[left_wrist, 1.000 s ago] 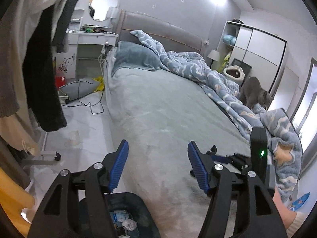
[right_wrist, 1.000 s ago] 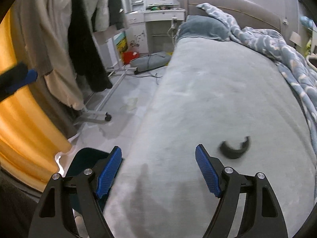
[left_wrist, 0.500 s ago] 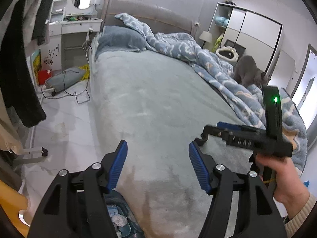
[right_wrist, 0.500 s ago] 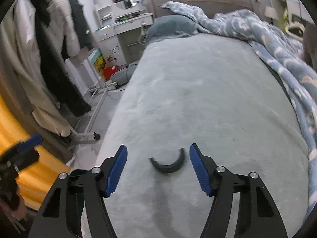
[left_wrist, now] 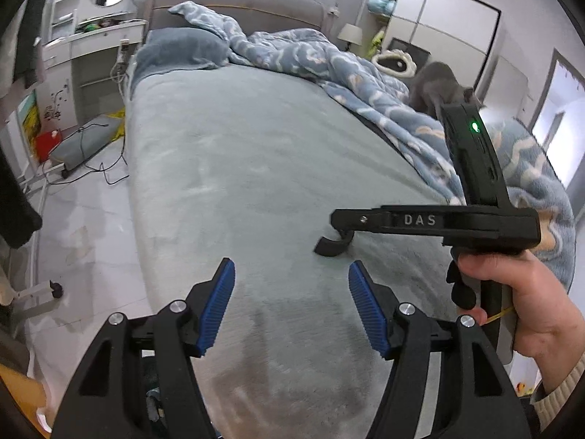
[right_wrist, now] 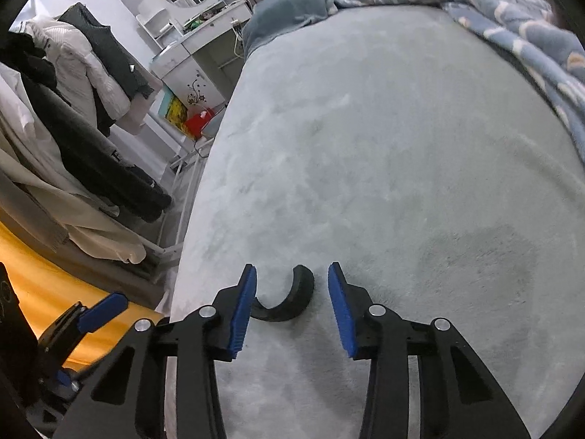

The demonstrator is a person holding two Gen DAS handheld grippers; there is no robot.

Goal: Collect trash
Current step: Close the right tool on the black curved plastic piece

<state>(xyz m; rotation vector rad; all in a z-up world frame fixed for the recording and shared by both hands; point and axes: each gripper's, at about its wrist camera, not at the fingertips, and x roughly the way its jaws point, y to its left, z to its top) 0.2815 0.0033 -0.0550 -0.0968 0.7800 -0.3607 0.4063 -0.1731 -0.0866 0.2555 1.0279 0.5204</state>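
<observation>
A curved black plastic piece [right_wrist: 289, 301] lies on the grey bed [right_wrist: 384, 146] between the right tool's [right_wrist: 290, 300] closing blue pads, apparently not yet pinched. The left tool [left_wrist: 290, 305] hangs apart, empty.

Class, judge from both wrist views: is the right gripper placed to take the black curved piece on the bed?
Probably yes. The right gripper, whose jaws have just been closing, already straddles the black curved piece on the bed; nothing lies between the pads and it.
</observation>
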